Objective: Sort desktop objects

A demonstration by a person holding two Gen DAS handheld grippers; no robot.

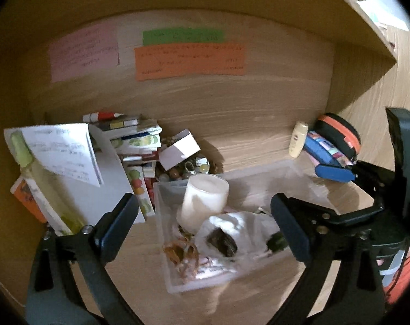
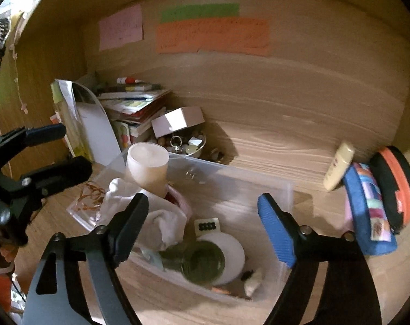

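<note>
A clear plastic bin [image 1: 161, 216] [image 2: 232, 178] stands on the wooden desk inside a cubby. It holds a white candle jar [image 1: 205, 200] [image 2: 148, 165], a crumpled white cloth [image 1: 232, 224] [image 2: 167, 216], a bag of rubber bands [image 1: 183, 257] [image 2: 89, 192] and a green glass jar [image 2: 202, 262] on a white lid. My left gripper [image 1: 202, 199] [image 2: 69, 149] hangs open over the bin's left part, with nothing between its pads. My right gripper [image 2: 202, 197] is open above the bin's right part, also holding nothing; its blue pad [image 1: 332, 172] shows at the right in the left wrist view.
A pile of books and papers [image 1: 69, 162] leans at the back left. Beside it sits a bowl of beads [image 2: 186, 146] with a white box [image 1: 179, 149] on it. At the right stand a lotion tube [image 2: 337, 168], a blue pencil case [image 2: 367, 211] and an orange-black case [image 2: 397, 184]. Sticky notes [image 1: 188, 59] hang on the back wall.
</note>
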